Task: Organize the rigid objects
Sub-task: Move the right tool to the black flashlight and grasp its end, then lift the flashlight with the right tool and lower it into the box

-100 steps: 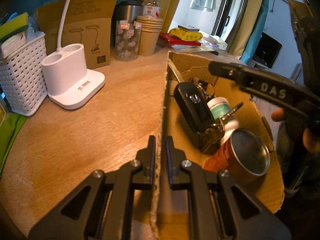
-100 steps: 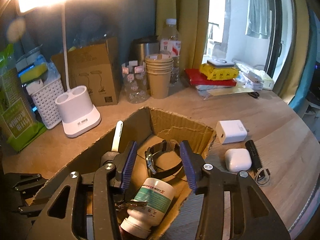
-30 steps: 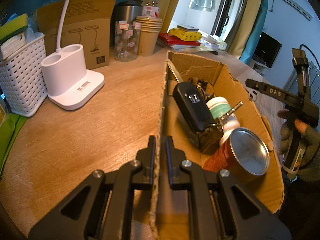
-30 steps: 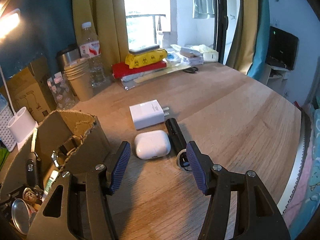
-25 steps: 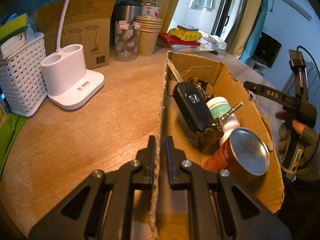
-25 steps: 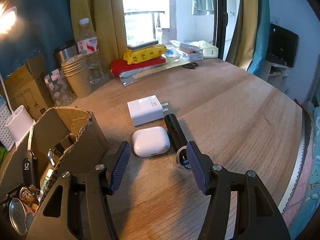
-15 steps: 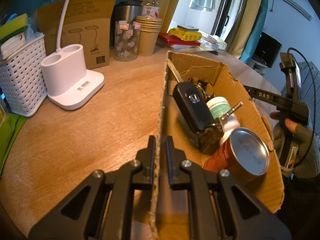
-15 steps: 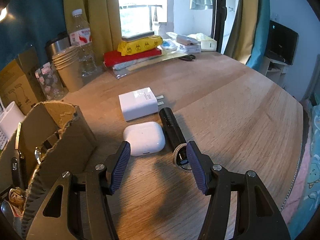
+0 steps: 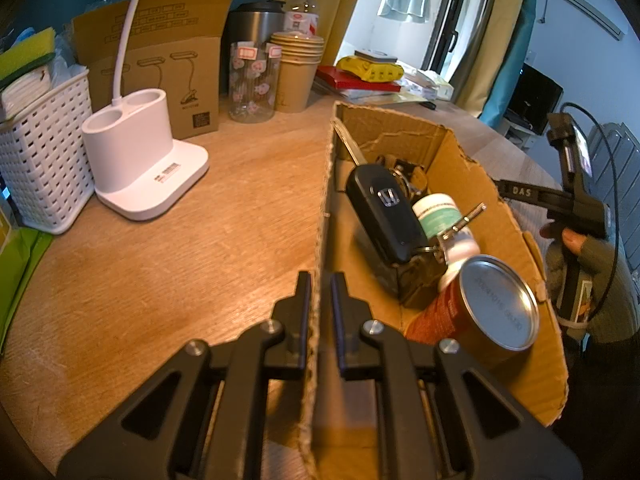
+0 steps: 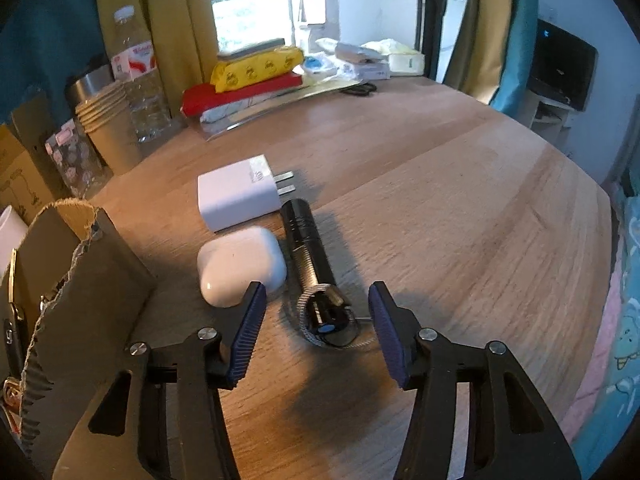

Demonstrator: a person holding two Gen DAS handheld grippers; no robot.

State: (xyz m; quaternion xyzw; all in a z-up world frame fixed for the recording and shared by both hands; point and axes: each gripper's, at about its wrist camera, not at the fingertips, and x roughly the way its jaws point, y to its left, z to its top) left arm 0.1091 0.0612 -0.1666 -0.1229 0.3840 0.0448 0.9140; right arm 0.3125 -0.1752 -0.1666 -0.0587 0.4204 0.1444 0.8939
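While our right tongs hang spread over the worktop, the black flashlight lies flat between and just ahead of the blue ribbed pads, untouched; the jaws have just been closing in, w/ only its tail end and grey wrist cord between them. It's a knurled metal cylinder. Just beside it on the left sits a smooth white earbud case, rounded like a pebble, and behind that a white boxy charger w/ two flat metal prongs.

Left of those stands the cardboard box, corrugated, edges torn ragged. Our left tongs are clamped on its near wall, one pad each side. Inside: a black glossy car key, a white pill bottle w/ green label, a red can lying tilted w/ its shiny metal bottom toward us, and misc. small metal bits we can't make out.

Our worktop is round-edged, light wood grain, matte. Along the back: white plastic lamp base w/ two cups, white lattice basket, brown carton, glass jar, stacked paper cups, water bottle, red and yellow packs. Room: mustard and teal curtains, bright window, dark monitor at right. A gloved hand grips the right tool's handle.
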